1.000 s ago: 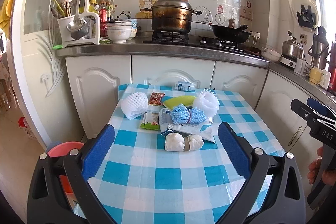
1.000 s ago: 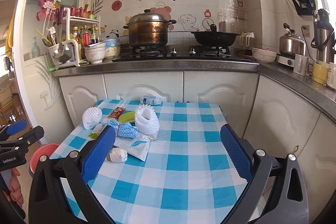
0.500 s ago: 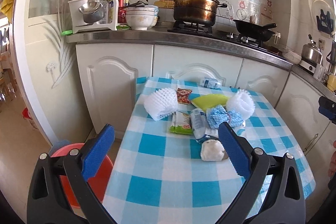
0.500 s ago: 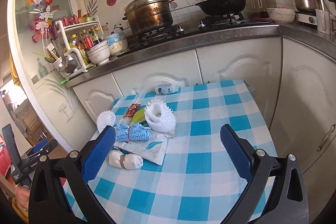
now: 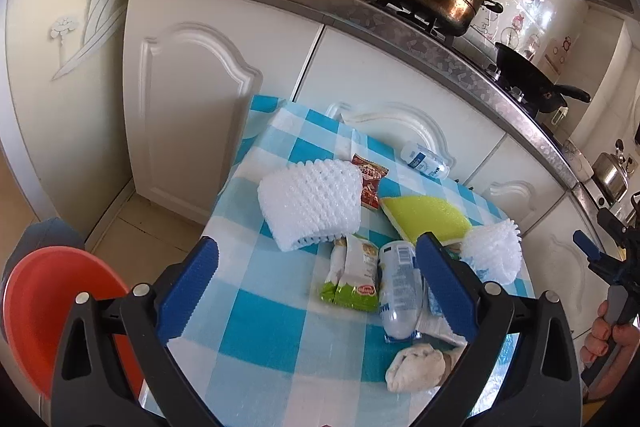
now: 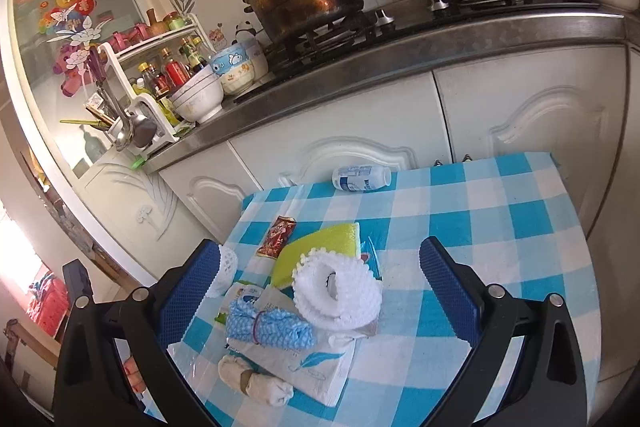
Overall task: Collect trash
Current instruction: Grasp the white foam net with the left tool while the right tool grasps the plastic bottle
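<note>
Grabbing the white foam net point(image 5: 310, 205) works best slowly; both tongs, left point(image 5: 318, 267) and right point(image 6: 326, 269), are wide open, holding nothing.

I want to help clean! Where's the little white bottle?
The small white bottle lies on its side alone at the table's far edge, near the cabinets, beyond the red snack wrapper.

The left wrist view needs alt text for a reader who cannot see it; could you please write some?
The open left gripper hovers over a blue-checked table strewn with trash: a white foam net, snack wrappers, a clear plastic bottle. A red bin sits on the floor left; kitchen cabinets and a stove stand behind.
</note>
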`<state>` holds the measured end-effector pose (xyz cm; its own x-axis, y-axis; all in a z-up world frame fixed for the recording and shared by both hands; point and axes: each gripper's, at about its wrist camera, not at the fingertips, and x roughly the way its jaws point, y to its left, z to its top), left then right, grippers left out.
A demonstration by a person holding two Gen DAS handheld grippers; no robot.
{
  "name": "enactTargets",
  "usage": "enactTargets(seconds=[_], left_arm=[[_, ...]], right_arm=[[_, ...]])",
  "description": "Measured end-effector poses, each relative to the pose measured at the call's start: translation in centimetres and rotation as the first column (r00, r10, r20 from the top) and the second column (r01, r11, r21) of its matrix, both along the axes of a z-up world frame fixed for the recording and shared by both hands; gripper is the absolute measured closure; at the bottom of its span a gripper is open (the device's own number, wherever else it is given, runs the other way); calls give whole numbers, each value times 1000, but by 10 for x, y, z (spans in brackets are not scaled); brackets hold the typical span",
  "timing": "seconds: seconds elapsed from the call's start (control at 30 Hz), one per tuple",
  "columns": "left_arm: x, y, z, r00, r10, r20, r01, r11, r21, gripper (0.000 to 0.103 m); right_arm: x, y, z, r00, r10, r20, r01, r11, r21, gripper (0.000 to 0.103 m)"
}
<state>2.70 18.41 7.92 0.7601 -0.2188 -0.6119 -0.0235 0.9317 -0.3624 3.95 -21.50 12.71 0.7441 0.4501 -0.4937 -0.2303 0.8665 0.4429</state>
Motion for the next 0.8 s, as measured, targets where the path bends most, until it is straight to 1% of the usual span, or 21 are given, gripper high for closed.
enactTargets(seconds=[0.1, 0.2, 0.3, 0.43, 0.53, 0.57, 0.67, 0.7, 0.73, 0.8], left_arm=[[24, -7, -8, 1000, -8, -22, 8, 1000, 11, 4], [43, -11, -15, 999, -6, -39, 7, 1000, 26, 4], [58, -14, -22, 999, -4, -49, 6, 999, 45, 4], [75, -16, -31, 998, 4, -65, 0, 998, 62, 4], [84, -16, -37, 997, 15, -70, -11, 998, 68, 4], [86, -17, -39, 997, 17, -72, -12, 998, 67, 4], [91, -20, -46, 996, 30, -83, -24, 997, 79, 7], [91, -21, -48, 996, 29, -86, -23, 997, 80, 12], [93, -22, -50, 995, 29, -92, -22, 996, 84, 19], [94, -22, -53, 995, 39, -95, -30, 995, 95, 22]], right_arm=[[35, 5, -7, 999, 41, -10, -41, 999, -27, 4], [68, 17, -8, 993, 115, -12, -116, 989, -90, 4], [100, 31, -12, 984, 175, -23, -176, 967, -182, 5], [141, 40, -27, 970, 234, -68, -243, 943, -226, 6], [167, 46, -38, 963, 257, -83, -270, 920, -285, 7], [175, 49, -43, 960, 265, -90, -280, 912, -300, 8], [197, 62, -57, 949, 291, -119, -314, 874, -370, 32], [205, 68, -63, 947, 292, -134, -321, 858, -401, 32], [211, 71, -68, 944, 295, -145, -329, 846, -419, 32], [223, 75, -77, 940, 303, -158, -342, 832, -438, 32]])
